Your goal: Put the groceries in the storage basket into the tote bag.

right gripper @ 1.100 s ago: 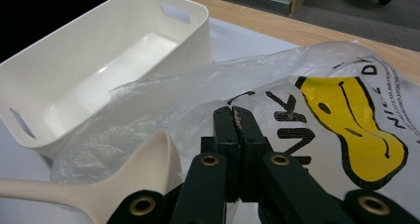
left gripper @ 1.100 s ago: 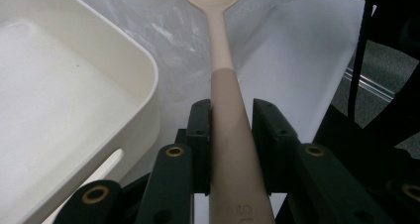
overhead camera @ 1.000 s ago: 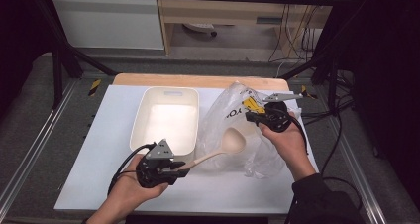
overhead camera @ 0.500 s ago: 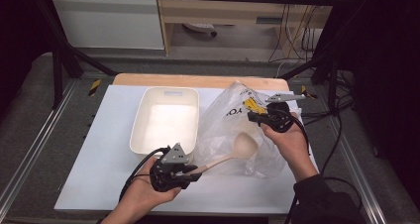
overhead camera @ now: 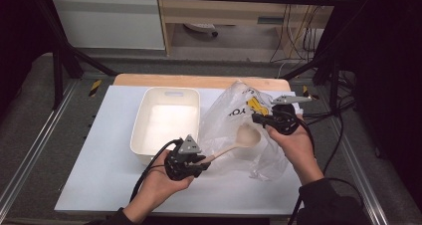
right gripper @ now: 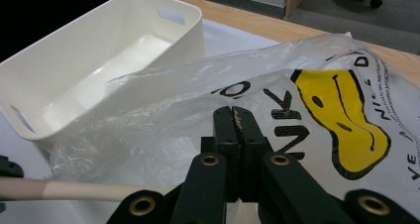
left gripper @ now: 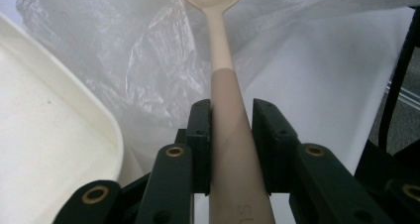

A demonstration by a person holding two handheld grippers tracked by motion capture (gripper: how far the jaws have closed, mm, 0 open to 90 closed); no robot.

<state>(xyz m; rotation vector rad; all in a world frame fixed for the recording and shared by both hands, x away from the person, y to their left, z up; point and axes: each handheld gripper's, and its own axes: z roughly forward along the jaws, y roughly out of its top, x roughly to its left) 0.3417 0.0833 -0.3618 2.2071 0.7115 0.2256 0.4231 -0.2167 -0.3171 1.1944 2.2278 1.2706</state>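
In the high view the left gripper [overhead camera: 199, 161] sits at about 7 o'clock on the white table [overhead camera: 99, 155], resting in an upturned hand, its jaws closed on the thick end of a pale spoon [overhead camera: 234, 145]. The spoon runs from that grip toward 2 o'clock, and its round bowl lies inside the open mouth of a clear plastic bag [overhead camera: 234, 115], seen through the film. In the left gripper view the 2 black jaws press on either side of the spoon handle [left gripper: 225, 149], which points straight up toward 12 o'clock with the bowl at the top edge against crumpled plastic [left gripper: 148, 60]; the rounded rim of a white bin [left gripper: 59, 135] fills the side at 9 o'clock. The right gripper [overhead camera: 259, 119] is at about 3 o'clock on the table, held from below by the other hand, and it pinches the upper edge of the bag, lifting the film so the mouth stands open toward the spoon. In the right gripper view its 2 jaws [right gripper: 236, 135] are pressed tight together with thin plastic caught between them; the bag's yellow duck print and black letters [right gripper: 337, 120] spread toward 3 o'clock, the bin [right gripper: 99, 60] stands at 10 o'clock just behind the bag, and the spoon handle [right gripper: 74, 189] crosses low at 8 o'clock. The bin is empty and touches the bag's left side.
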